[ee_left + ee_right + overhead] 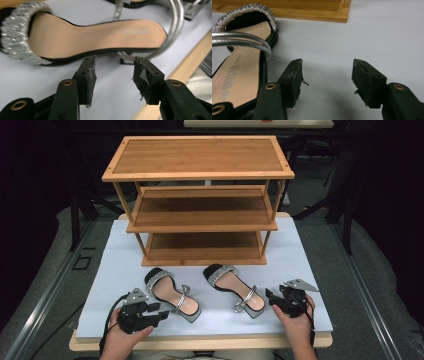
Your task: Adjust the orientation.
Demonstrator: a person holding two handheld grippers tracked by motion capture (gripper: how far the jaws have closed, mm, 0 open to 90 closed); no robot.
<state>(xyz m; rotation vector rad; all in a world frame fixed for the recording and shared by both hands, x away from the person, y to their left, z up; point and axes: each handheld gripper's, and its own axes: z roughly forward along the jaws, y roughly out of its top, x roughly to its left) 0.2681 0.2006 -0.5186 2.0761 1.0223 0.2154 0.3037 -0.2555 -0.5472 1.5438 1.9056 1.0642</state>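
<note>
Two silver-strapped sandals lie mid-frame on the pale surface point(300, 250): left sandal point(172, 292), right sandal point(235, 289). At lower left, the left hand-held gripper point(162, 314) gapes empty beside its sandal (jaws partly open). At lower right, the right hand-held gripper point(269, 295) is open too, holding nothing.

Left sandal point(82, 37): smooth matt tan insole, toe band of rough glittering silver stones, glossy metallic silver ankle strap, black edging.
Right sandal point(239, 65): same tan insole with printed lettering, sparkly toe band, shiny silver strap.
Shoe rack point(200, 195): bamboo-like wood, fine slatted grain, satin finish.
Table cover point(300, 270): pale, matt, smooth sheet; light wood edge beneath.
Gripper pads point(90, 82): matt black, rubbery, frayed and torn at edges; brass-coloured rivets.
</note>
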